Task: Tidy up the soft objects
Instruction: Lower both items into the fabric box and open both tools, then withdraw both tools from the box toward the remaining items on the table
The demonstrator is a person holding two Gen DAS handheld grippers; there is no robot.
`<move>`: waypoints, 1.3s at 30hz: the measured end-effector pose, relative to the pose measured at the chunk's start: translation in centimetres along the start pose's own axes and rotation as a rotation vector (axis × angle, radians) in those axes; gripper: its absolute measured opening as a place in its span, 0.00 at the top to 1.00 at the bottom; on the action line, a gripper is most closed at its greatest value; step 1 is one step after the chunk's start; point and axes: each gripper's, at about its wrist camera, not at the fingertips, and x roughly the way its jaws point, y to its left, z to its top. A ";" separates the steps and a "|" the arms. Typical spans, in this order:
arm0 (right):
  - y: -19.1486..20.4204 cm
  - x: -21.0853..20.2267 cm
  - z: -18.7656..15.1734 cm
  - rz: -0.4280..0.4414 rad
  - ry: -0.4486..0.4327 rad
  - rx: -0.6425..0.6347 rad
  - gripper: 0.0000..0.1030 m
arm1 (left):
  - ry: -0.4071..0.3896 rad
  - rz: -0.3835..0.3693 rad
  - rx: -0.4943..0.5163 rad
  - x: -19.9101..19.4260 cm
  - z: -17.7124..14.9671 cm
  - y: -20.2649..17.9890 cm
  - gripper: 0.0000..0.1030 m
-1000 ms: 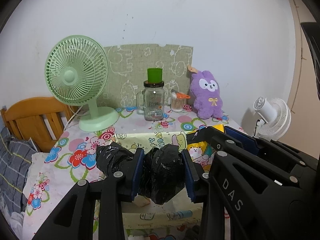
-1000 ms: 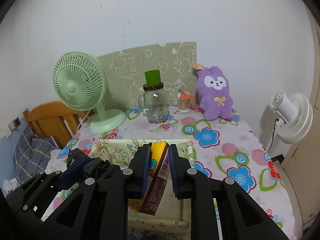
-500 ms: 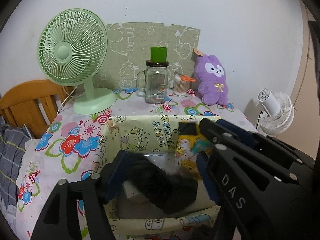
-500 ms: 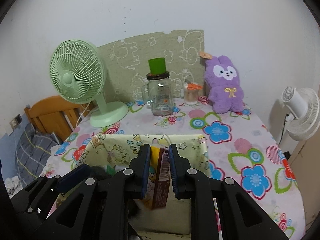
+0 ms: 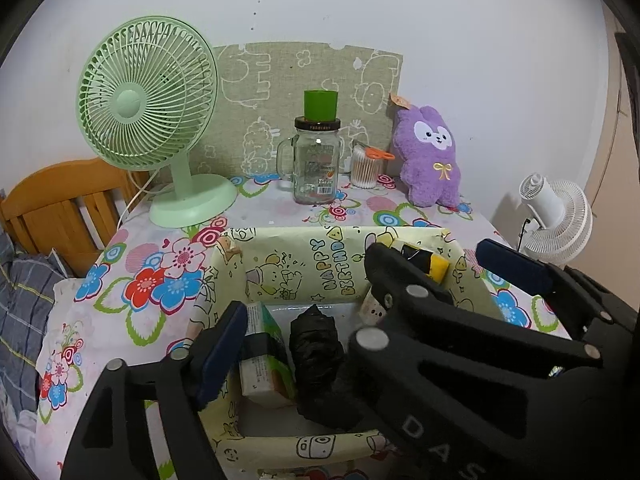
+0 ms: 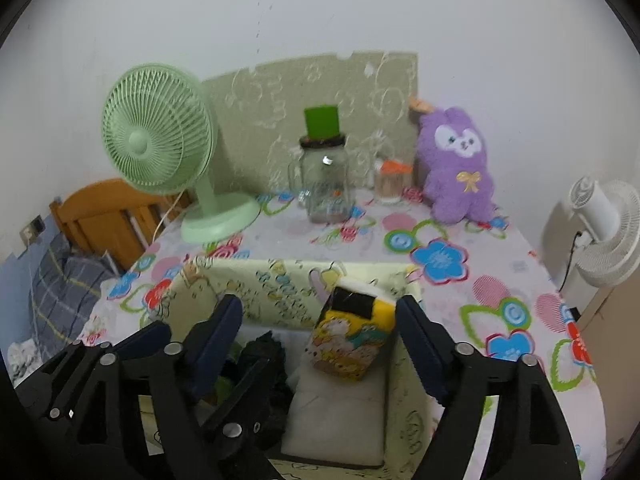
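Observation:
A pale yellow birthday-print box [image 5: 320, 256] [image 6: 280, 284] stands on the flowered table. A black crumpled bag [image 5: 316, 352] [image 6: 260, 360] lies inside it, beside a green and white packet [image 5: 262, 360]. A yellow cartoon-print pack [image 6: 348, 340] [image 5: 424, 262] rests in the box's right side. My left gripper [image 5: 300, 356] is open over the box, around the black bag without holding it. My right gripper [image 6: 320, 340] is open, its jaws on either side of the yellow pack. A purple plush bunny [image 5: 430, 156] [image 6: 460, 164] sits at the table's back.
A green fan [image 5: 148, 104] stands back left. A glass jar with a green cap [image 5: 318, 160] and a cotton-swab cup [image 5: 364, 168] stand at the back centre. A wooden chair [image 5: 60, 208] is left, a white fan [image 5: 556, 216] right.
My left gripper lowered, opened and dropped the black bag into the box. My right gripper lowered, opened and let go of the yellow pack inside the box.

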 end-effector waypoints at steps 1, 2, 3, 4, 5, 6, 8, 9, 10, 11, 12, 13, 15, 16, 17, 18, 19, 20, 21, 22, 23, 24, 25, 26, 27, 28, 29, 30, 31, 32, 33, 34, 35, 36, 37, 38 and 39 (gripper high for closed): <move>0.0 -0.1 0.0 -0.006 0.009 -0.005 0.19 | 0.005 -0.002 -0.002 0.0 0.0 0.0 0.15; 0.0 -0.4 0.1 -0.012 0.015 -0.010 0.19 | 0.006 -0.005 -0.004 -0.2 0.1 0.0 0.13; 0.0 -0.7 0.1 -0.016 0.016 -0.012 0.18 | 0.003 -0.006 -0.004 -0.3 0.1 0.0 0.12; 0.0 -0.9 0.1 -0.018 0.015 -0.014 0.17 | -0.003 -0.007 -0.003 -0.6 0.1 -0.1 0.10; 0.0 -1.3 0.2 -0.023 0.013 -0.015 0.14 | -0.010 -0.005 -0.001 -0.9 0.1 -0.2 0.09; 0.0 -1.6 0.2 -0.029 0.007 -0.014 0.09 | -0.017 -0.002 0.002 -1.1 0.2 -0.3 0.08; 0.0 -2.4 0.2 -0.037 -0.012 -0.014 0.06 | -0.030 0.005 0.006 -1.8 0.3 -0.5 0.04; 0.0 -2.8 0.2 -0.040 -0.019 -0.016 0.05 | -0.034 0.010 0.005 -2.1 0.3 -0.5 0.03; 0.0 -3.2 0.3 -0.044 -0.023 -0.018 0.04 | -0.038 0.013 0.005 -2.3 0.3 -0.5 0.01; 0.1 -3.6 0.3 -0.047 -0.027 -0.019 0.03 | -0.045 0.016 0.006 -2.6 0.4 -0.6 0.00; 0.1 -4.0 0.3 -0.048 -0.035 -0.021 0.02 | -0.051 0.017 0.008 -2.9 0.4 -0.6 0.00; 0.2 -4.3 0.4 -0.048 -0.041 -0.022 0.00 | -0.058 0.019 0.011 -3.3 0.4 -0.7 0.00; 0.2 -5.1 0.5 -0.043 -0.048 -0.027 0.00 | -0.064 0.025 0.019 -4.0 0.4 -0.8 0.00; 0.2 -5.4 0.6 -0.043 -0.050 -0.029 0.00 | -0.054 0.026 0.022 -4.3 0.4 -0.9 0.00; 0.3 -5.6 0.6 -0.043 -0.052 -0.030 0.00 | -0.042 0.027 0.027 -4.5 0.4 -0.9 0.00; 0.3 -6.0 0.6 -0.044 -0.058 -0.029 0.00 | -0.033 0.028 0.031 -4.7 0.4 -1.0 0.00; 0.3 -6.3 0.6 -0.042 -0.064 -0.031 0.00 | -0.032 0.031 0.035 -5.0 0.4 -1.1 0.00; 0.4 -6.7 0.6 -0.039 -0.069 -0.035 0.00 | -0.044 0.039 0.038 -5.6 0.3 -1.1 0.00; 0.5 -7.1 0.6 -0.035 -0.075 -0.038 0.00 | -0.053 0.044 0.040 -5.9 0.3 -1.2 0.00; 0.6 -7.4 0.6 -0.034 -0.077 -0.040 0.00 | -0.063 0.049 0.043 -6.4 0.2 -1.3 0.00; 0.7 -7.8 0.6 -0.036 -0.077 -0.041 0.00 | -0.069 0.049 0.044 -6.7 0.2 -1.3 0.00; 0.8 -8.1 0.6 -0.036 -0.079 -0.042 0.00 | -0.071 0.049 0.044 -6.9 0.1 -1.3 0.00; 0.8 -8.4 0.6 -0.036 -0.083 -0.042 0.00 | -0.075 0.049 0.043 -7.2 0.1 -1.3 0.00; 0.9 -8.8 0.6 -0.035 -0.087 -0.041 0.00 | -0.081 0.050 0.042 -7.6 0.0 -1.4 0.00; 0.9 -9.1 0.5 -0.033 -0.091 -0.039 0.00 | -0.087 0.051 0.044 -7.8 0.0 -1.4 0.00; 0.9 -9.5 0.5 -0.031 -0.097 -0.038 0.00 | -0.094 0.055 0.045 -8.2 -0.1 -1.5 0.00; 0.9 -9.8 0.5 -0.027 -0.101 -0.037 0.00 | -0.101 0.058 0.046 -8.5 -0.2 -1.6 0.00; 0.9 -10.0 0.4 -0.025 -0.101 -0.039 0.00 | -0.104 0.060 0.047 -8.7 -0.1 -1.7 0.00; 0.9 -10.3 0.4 -0.024 -0.101 -0.042 0.00 | -0.109 0.063 0.050 -9.0 -0.2 -1.8 0.00; 1.0 -10.6 0.4 -0.024 -0.101 -0.044 0.00 | -0.112 0.063 0.050 -9.3 -0.2 -1.9 0.00; 1.1 -10.9 0.4 -0.025 -0.103 -0.048 0.00 | -0.116 0.063 0.051 -9.5 -0.3 -1.9 0.00; 1.1 -11.1 0.3 -0.026 -0.104 -0.051 0.00 | -0.121 0.063 0.051 -9.8 -0.3 -1.9 0.00; 1.2 -11.5 0.3 -0.026 -0.108 -0.054 0.00 | -0.125 0.063 0.050 -10.1 -0.4 -2.0 0.00; 1.2 -11.7 0.3 -0.027 -0.111 -0.054 0.00 | -0.128 0.062 0.050 -10.3 -0.4 -2.0 0.00; 1.3 -12.0 0.2 -0.028 -0.115 -0.054 0.00 | -0.132 0.061 0.050 -10.5 -0.4 -2.0 0.00; 1.3 -12.3 0.2 -0.028 -0.119 -0.055 0.00 | -0.136 0.060 0.050 -10.8 -0.5 -2.0 0.00; 1.3 -12.5 0.2 -0.027 -0.125 -0.054 0.00 | -0.140 0.061 0.052 -11.0 -0.6 -2.1 0.00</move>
